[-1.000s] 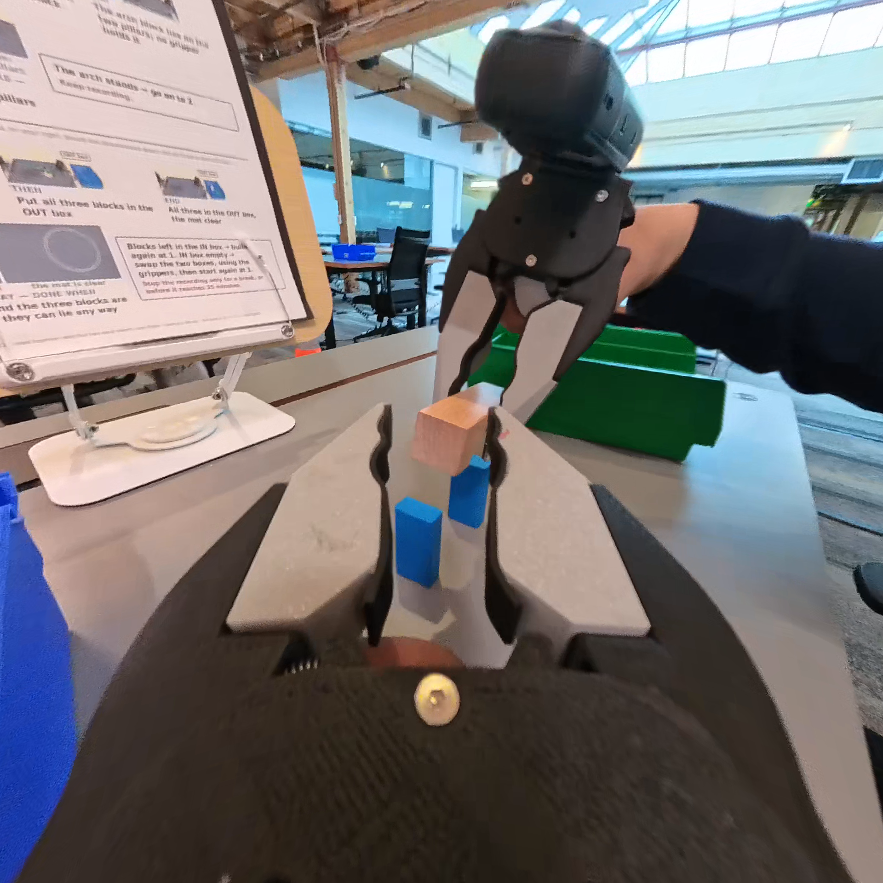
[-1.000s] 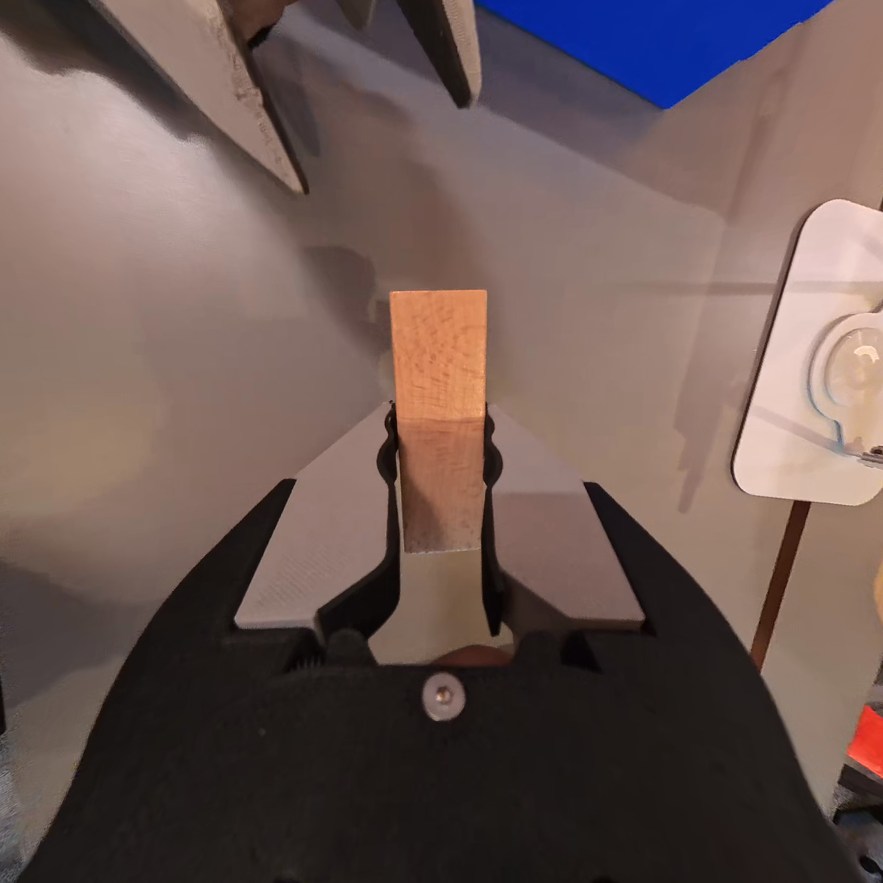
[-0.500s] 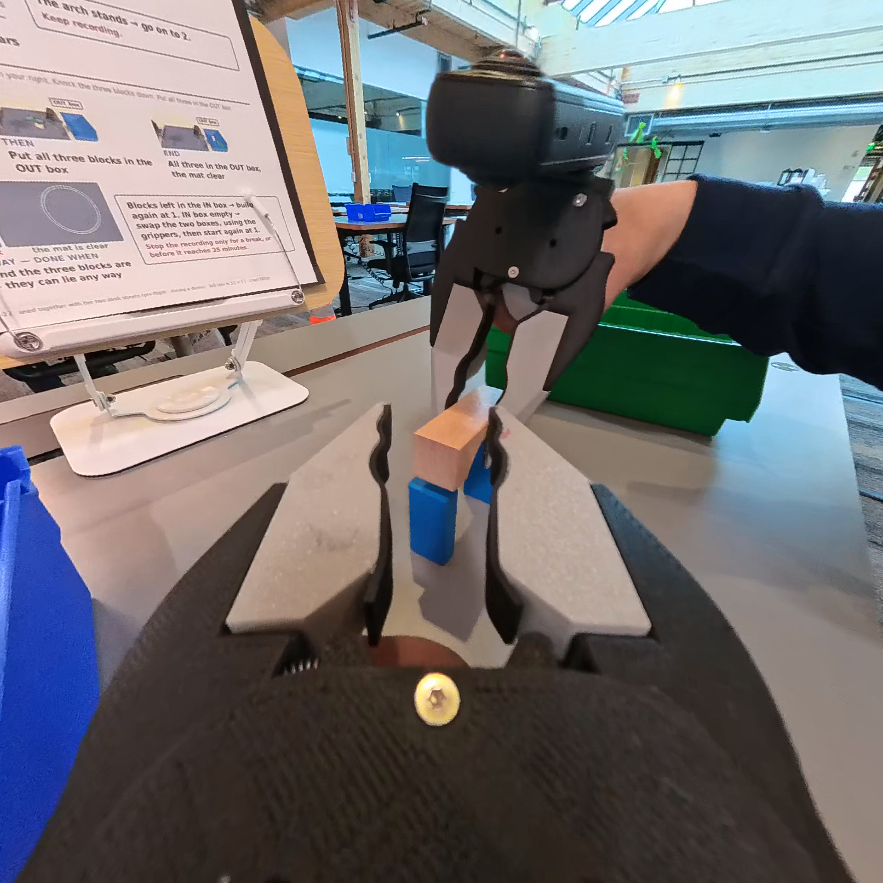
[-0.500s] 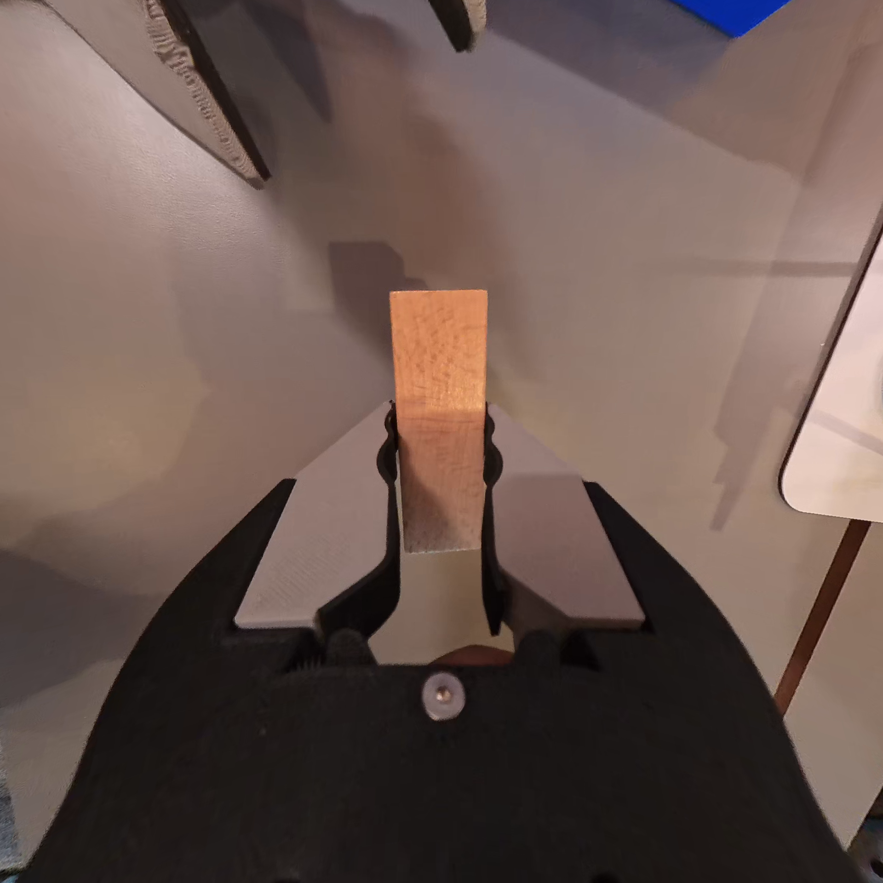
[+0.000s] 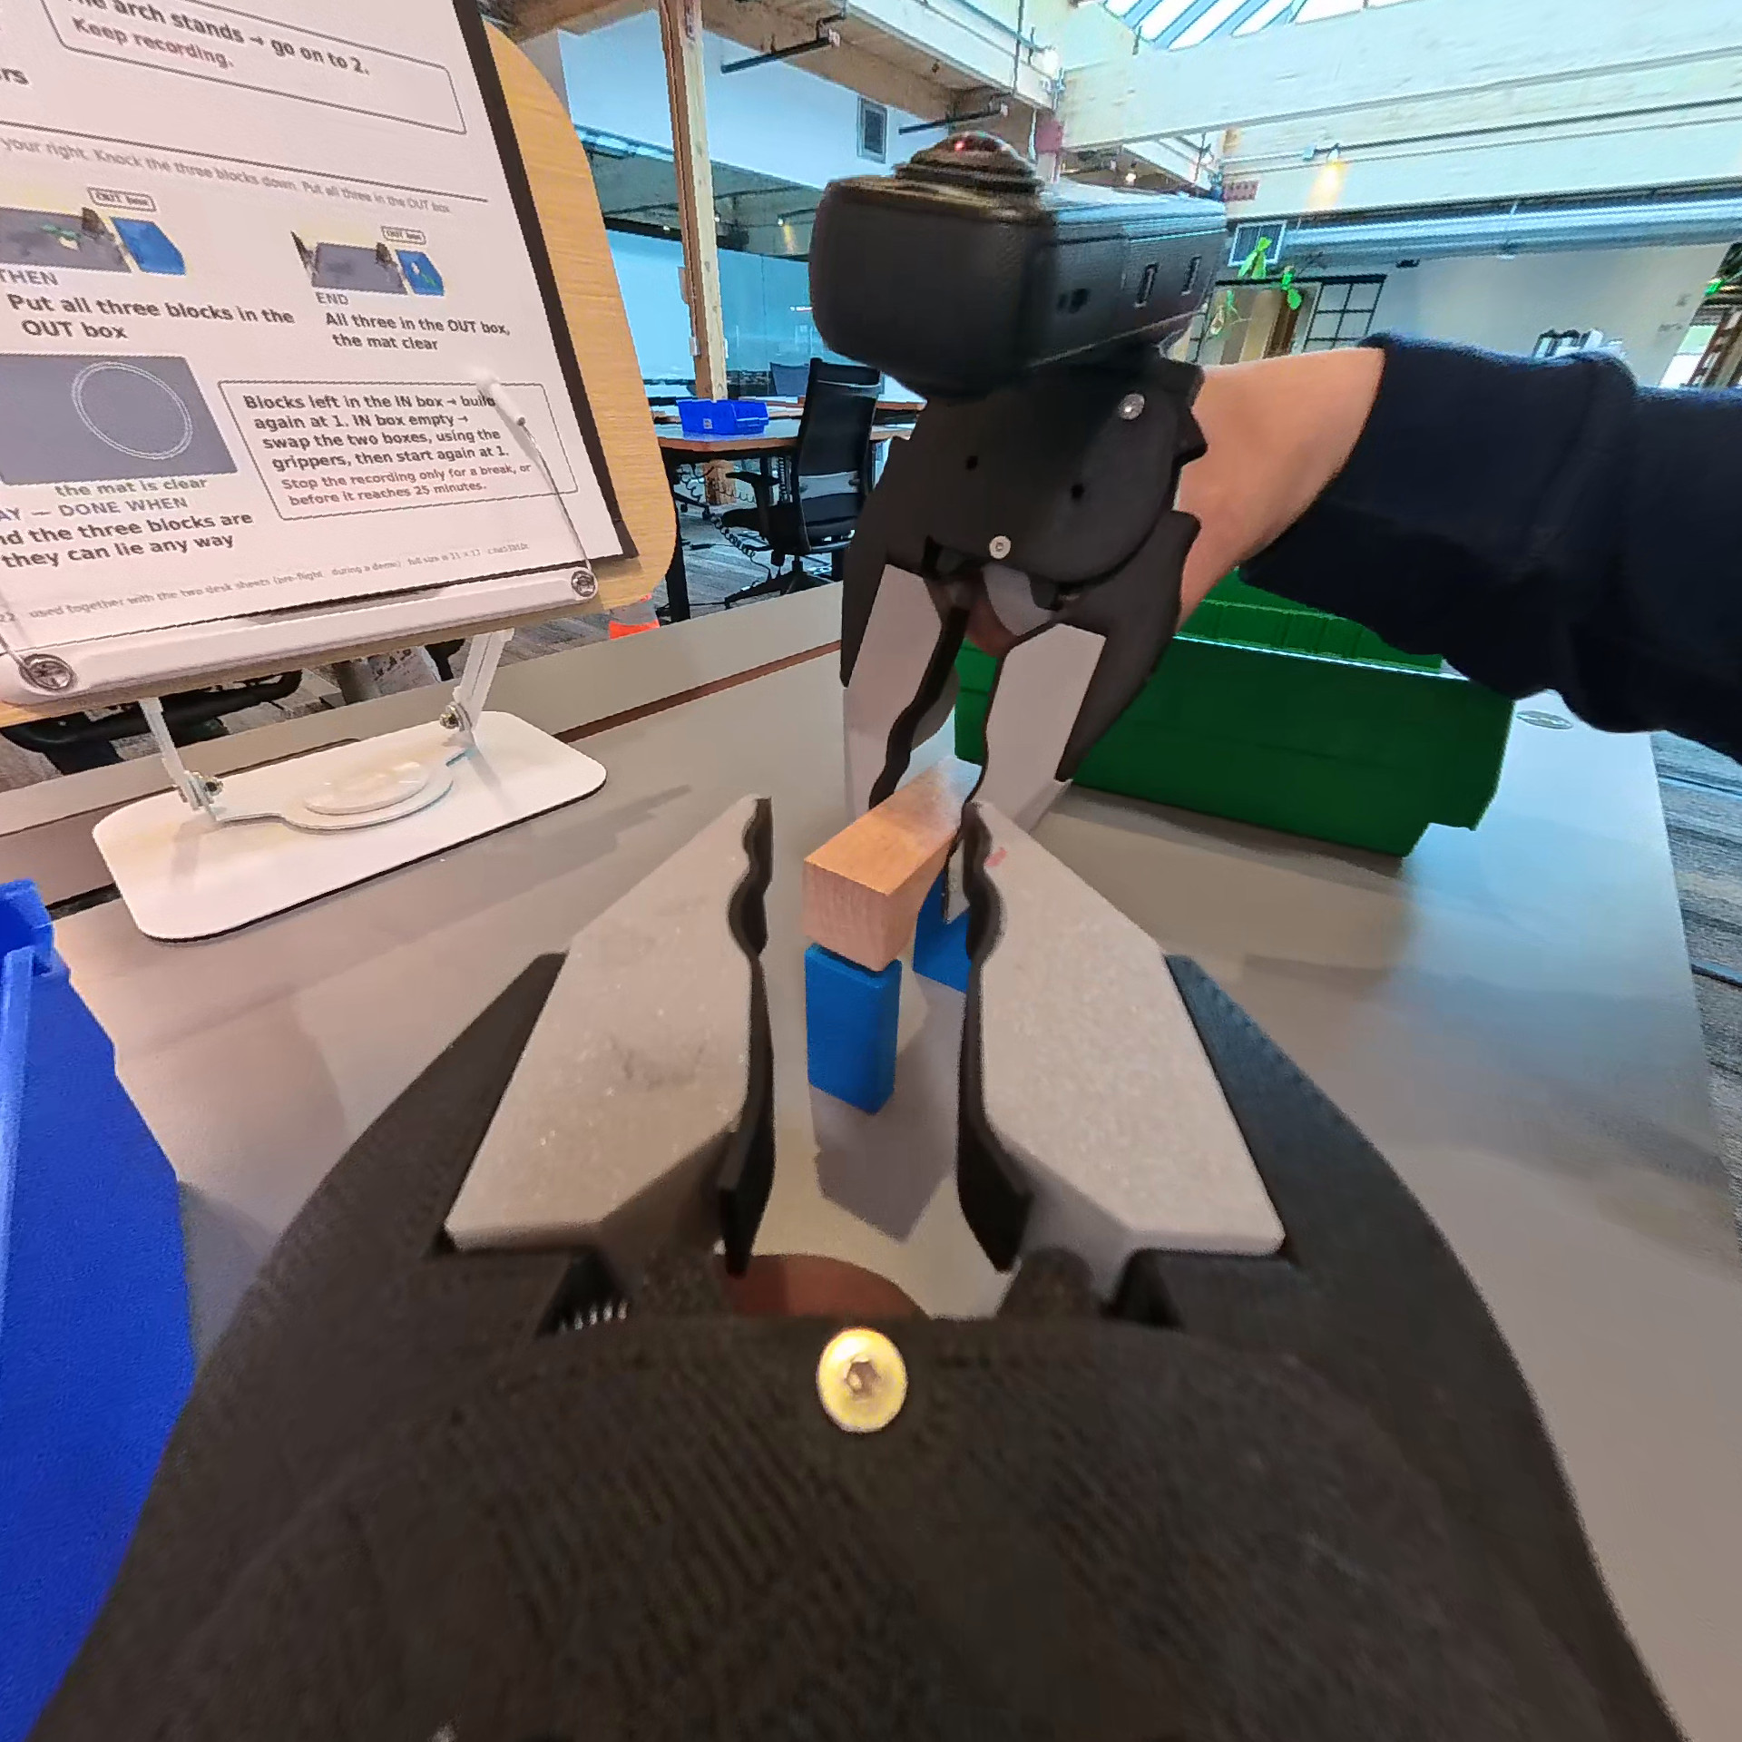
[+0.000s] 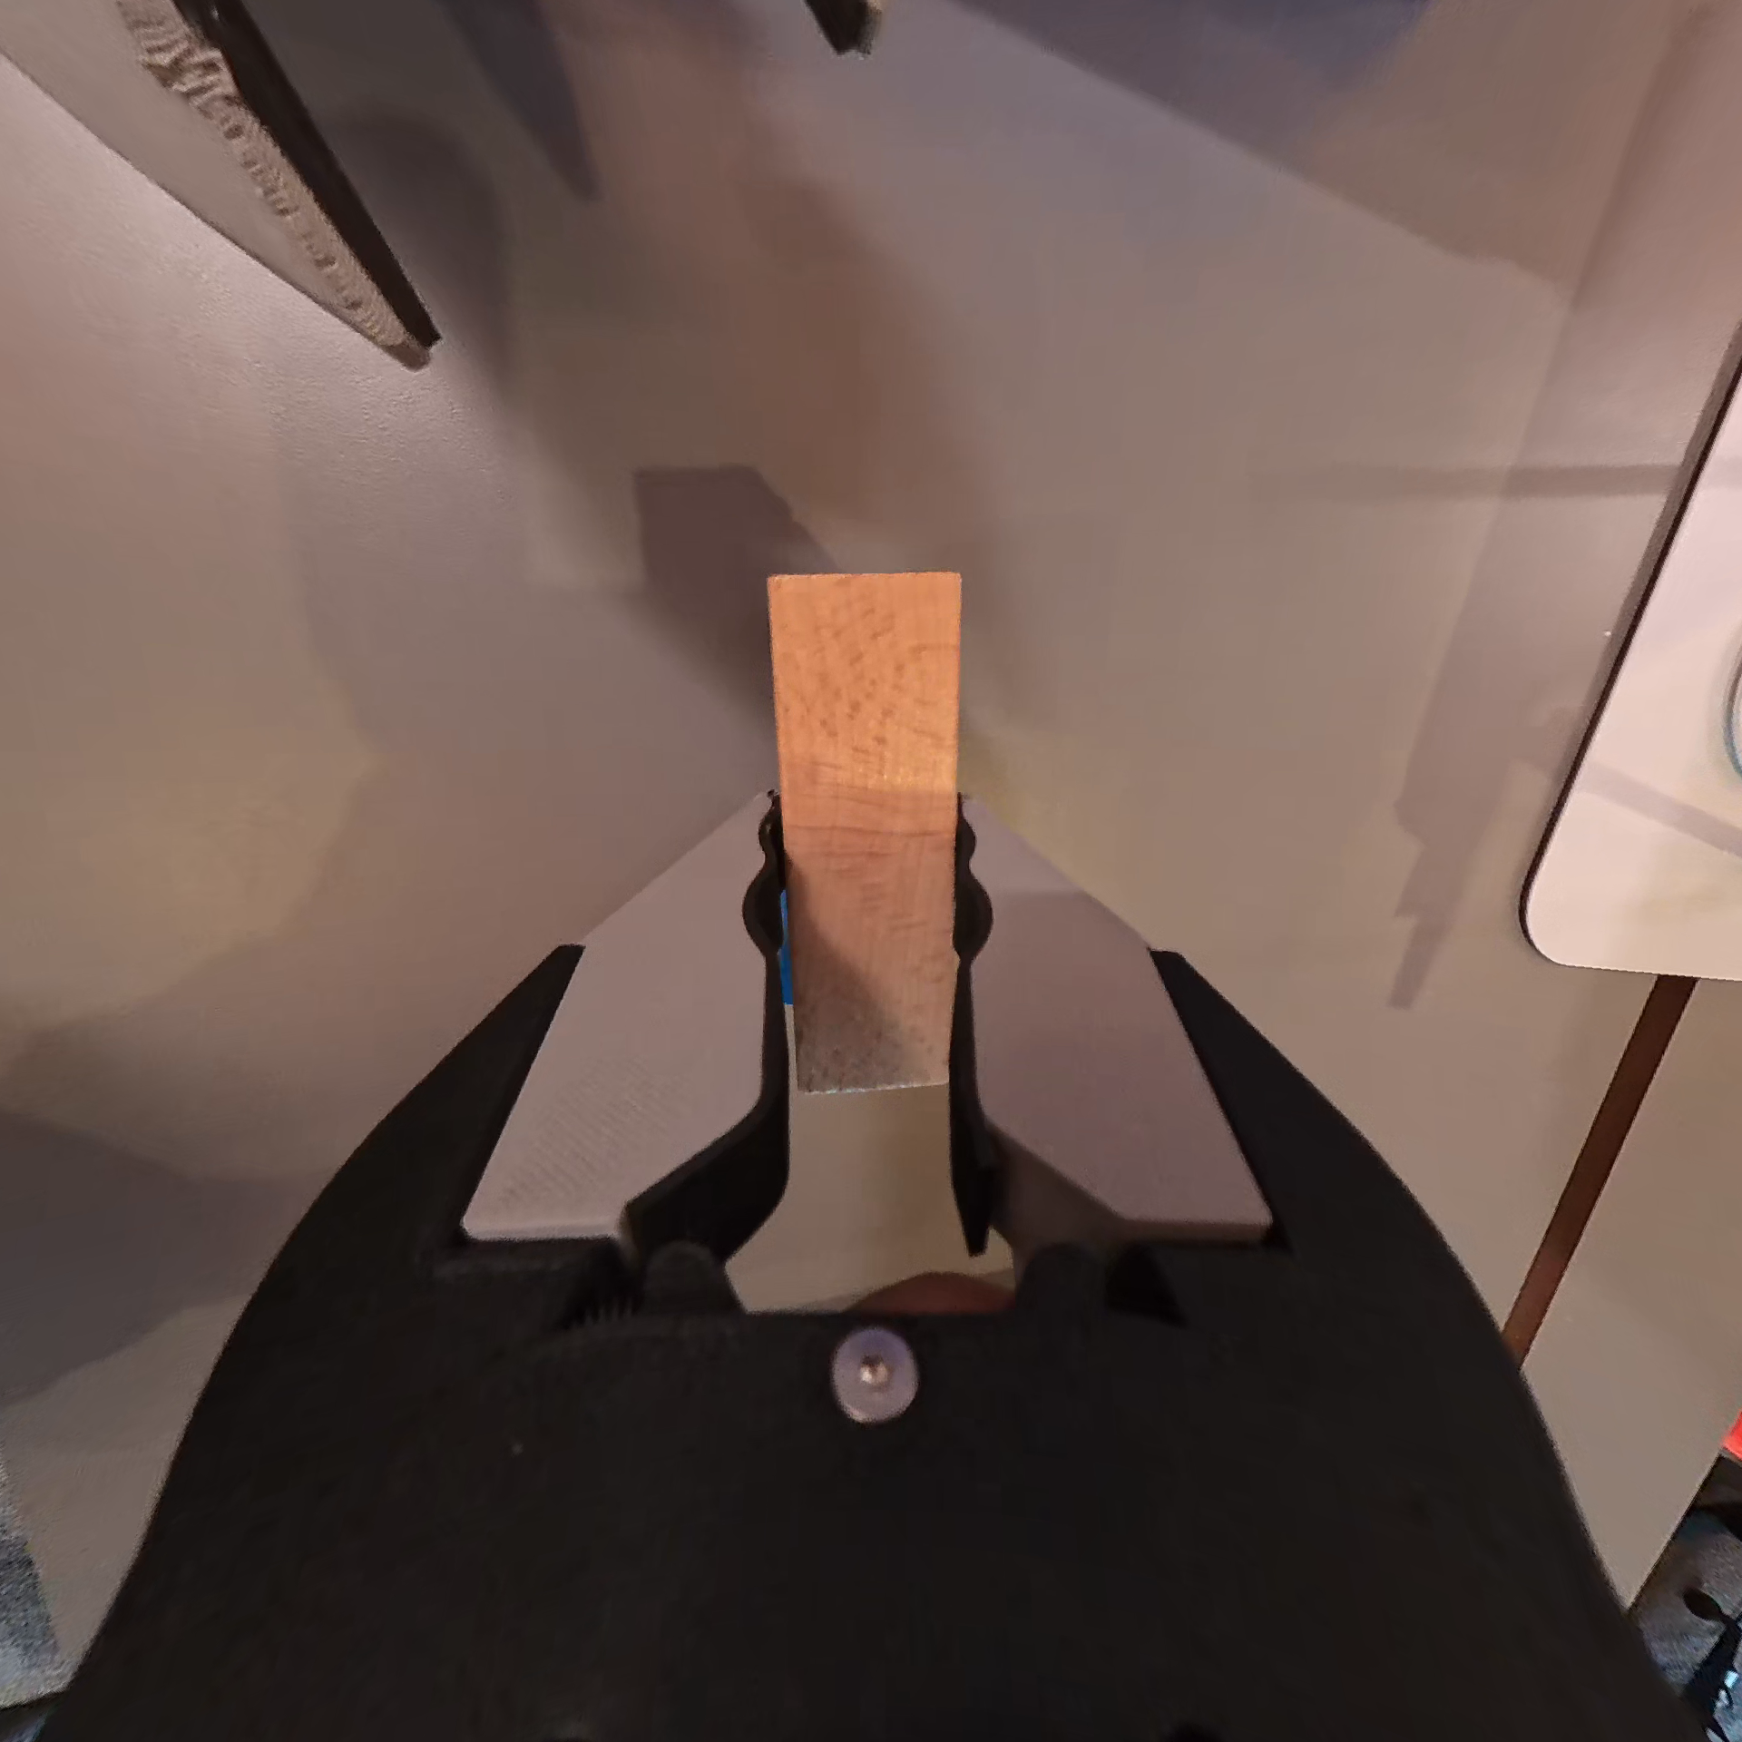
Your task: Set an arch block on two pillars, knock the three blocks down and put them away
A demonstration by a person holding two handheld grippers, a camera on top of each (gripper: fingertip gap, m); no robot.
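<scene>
Step in hand: setting wooden block across two blue pillars, mid-desk. Right gripper clamping block from above; left gripper idling, jaws narrowly parted, empty. Next, likely: levelling, then releasing gently, avoiding toppling pillars.

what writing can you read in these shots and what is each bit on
White instruction sheet on the tilted stand, back left: printed headings, captions and boxed notes, mostly legible, but I do not copy writing out.
Its footer line: too small to read.
Wooden block, blue pillars, green bin, blue bin: no writing visible.
</scene>
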